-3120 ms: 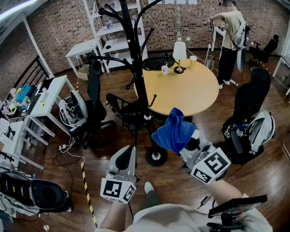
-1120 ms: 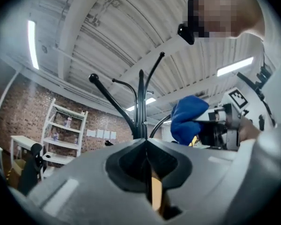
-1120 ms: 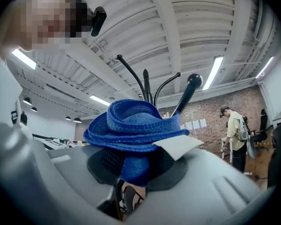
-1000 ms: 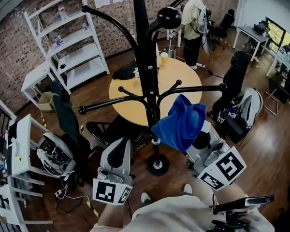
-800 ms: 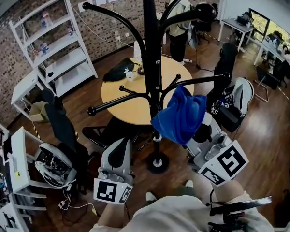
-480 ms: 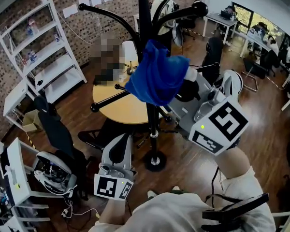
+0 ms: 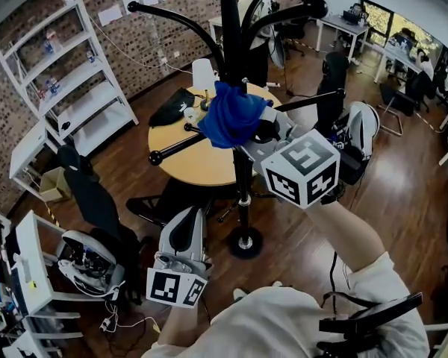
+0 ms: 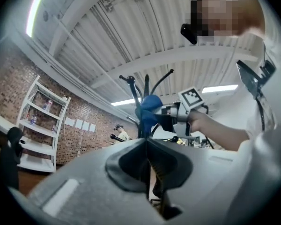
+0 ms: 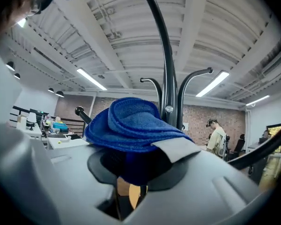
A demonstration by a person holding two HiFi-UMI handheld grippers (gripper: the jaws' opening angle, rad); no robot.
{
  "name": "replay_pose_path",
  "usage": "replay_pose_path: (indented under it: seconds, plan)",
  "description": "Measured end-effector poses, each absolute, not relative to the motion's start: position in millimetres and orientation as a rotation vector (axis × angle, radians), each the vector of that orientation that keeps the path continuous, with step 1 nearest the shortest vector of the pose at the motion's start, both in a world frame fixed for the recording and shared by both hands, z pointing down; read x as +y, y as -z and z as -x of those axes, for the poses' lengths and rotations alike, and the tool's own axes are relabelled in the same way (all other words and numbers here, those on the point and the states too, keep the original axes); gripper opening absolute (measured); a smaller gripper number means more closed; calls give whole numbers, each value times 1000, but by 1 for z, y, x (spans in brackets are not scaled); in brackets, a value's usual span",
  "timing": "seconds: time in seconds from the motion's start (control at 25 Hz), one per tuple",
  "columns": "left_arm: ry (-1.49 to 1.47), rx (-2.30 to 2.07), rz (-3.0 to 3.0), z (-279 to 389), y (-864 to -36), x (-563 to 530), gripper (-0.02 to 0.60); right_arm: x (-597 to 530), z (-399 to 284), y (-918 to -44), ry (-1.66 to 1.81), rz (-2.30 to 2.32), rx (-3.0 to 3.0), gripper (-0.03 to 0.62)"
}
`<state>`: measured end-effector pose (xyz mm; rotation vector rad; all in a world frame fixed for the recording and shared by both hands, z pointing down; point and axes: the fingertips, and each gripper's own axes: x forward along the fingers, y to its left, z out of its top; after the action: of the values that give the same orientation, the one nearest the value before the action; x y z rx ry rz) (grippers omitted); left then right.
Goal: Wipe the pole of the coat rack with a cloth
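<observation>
The black coat rack's pole (image 7: pixel 240 166) rises from a round base on the wood floor, with curved arms at the top. My right gripper (image 7: pixel 248 122) is raised and shut on a blue cloth (image 7: pixel 229 115), and the cloth lies against the pole at mid height. In the right gripper view the blue cloth (image 9: pixel 131 125) bulges over the jaws with the pole (image 9: pixel 170 90) just behind it. My left gripper (image 7: pixel 184 237) hangs low beside the rack's base, jaws shut and empty. In the left gripper view its jaws meet (image 8: pixel 147 165), with the cloth (image 8: pixel 148 110) and rack far off.
A round wooden table (image 7: pixel 201 155) stands behind the rack with a white lamp and a dark item on it. A black chair (image 7: pixel 97 200) and bags sit at the left, white shelves (image 7: pixel 67 80) at the back left. A person (image 9: pixel 218 137) stands in the background.
My right gripper has swung the cloth in from the left of the pole and down against it. The left gripper has stayed low.
</observation>
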<state>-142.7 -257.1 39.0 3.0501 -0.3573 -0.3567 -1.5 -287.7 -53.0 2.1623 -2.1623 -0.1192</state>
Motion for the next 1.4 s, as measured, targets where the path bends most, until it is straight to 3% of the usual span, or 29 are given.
replay_pose_path:
  seconds: [0.28,0.44,0.56,0.64,0.88,1.12,1.4]
  plan:
    - [345,-330,-3055,137,-43,-256,3,-215,61,101,372,-2070,-2382,101]
    - [307,-343,-3047,132,-54,-264,3,-195,114,-17,89,-1874,-2462,101]
    - [253,-381,-3040,131,-69,-275,4,-221,97,-127,-110,-1922,-2281,101]
    - [221,-391,-3037,129,-77,-279,5,-241,74,-155,-120,-2004,-2161,101]
    - [229,-361,-3034,126,-75,-276,3,-273,42,-91,73,-2187,-2128,101]
    - [186,-330,-3001,127,-91,-275,3,-286,13,-125,23,-2236,-2055,101]
    - [130,-345,-2984,127,-107,-280,3,-282,3,-319,-410,-2153,-1936,101]
